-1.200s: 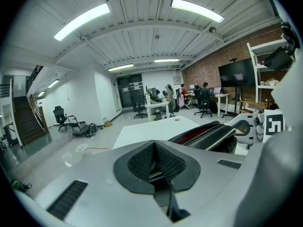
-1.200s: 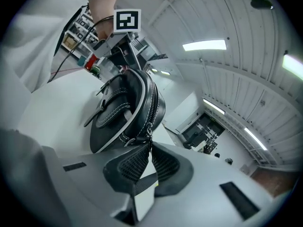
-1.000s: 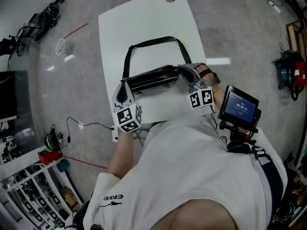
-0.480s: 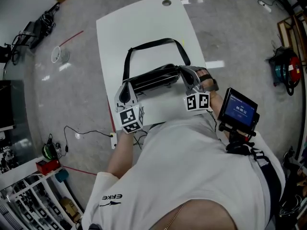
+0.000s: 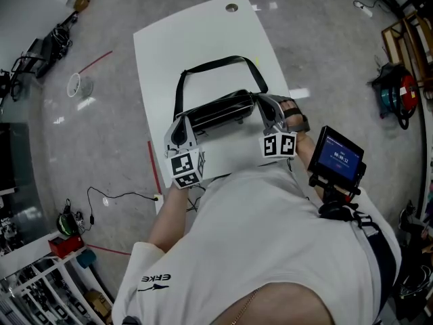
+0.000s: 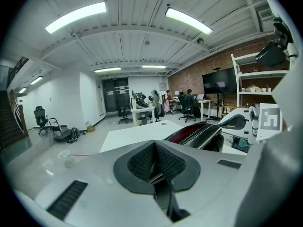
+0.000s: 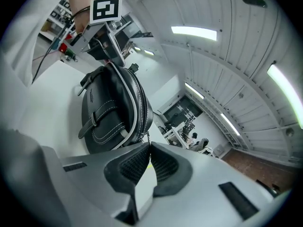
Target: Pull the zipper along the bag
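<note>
Black bag (image 5: 215, 110) on the white bench (image 5: 183, 46), held at either end. Left gripper (image 6: 154, 144): jaws pressed together on a dark strip of the bag's end, with the bag body just beyond them to the right. Right gripper (image 7: 148, 145): jaws closed at their tips on the zipper pull (image 7: 147, 137), with the bag directly ahead.

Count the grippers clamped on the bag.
2. The left gripper is shut on the left end of the bag; the right gripper is shut on the zipper pull at its right end.
</note>
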### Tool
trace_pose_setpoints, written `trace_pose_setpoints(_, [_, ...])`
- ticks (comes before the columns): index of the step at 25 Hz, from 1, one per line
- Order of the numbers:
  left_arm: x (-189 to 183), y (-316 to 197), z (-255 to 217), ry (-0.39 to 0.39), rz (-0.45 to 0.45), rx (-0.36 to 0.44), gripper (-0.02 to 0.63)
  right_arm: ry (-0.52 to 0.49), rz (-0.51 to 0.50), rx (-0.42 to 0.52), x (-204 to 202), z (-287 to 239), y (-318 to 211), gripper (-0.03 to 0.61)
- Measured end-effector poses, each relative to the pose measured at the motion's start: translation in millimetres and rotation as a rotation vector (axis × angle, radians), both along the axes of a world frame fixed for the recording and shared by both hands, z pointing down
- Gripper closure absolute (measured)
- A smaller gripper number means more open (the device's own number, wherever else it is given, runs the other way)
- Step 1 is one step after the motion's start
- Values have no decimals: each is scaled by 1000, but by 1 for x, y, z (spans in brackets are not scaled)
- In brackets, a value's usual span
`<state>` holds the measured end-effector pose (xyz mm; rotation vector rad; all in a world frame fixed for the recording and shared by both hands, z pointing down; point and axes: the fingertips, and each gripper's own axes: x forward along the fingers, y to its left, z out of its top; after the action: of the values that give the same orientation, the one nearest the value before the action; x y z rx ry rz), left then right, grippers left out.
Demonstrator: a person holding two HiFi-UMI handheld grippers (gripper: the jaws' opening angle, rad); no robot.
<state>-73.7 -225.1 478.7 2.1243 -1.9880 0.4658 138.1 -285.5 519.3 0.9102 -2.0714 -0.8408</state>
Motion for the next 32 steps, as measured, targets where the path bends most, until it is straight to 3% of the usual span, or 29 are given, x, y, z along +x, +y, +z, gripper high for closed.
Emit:
trace_pose_setpoints(6, [4, -3, 4, 7, 16, -6, 612, 32, -11, 40, 0, -4, -2, 565])
trace_pose_setpoints(16, [8, -5, 2, 10, 28, -5, 611, 19, -34, 13, 4, 3, -1, 565])
trace_pose_setpoints(32, [16, -3, 3, 12, 61, -19, 611, 37, -59, 98, 1, -14, -1, 566])
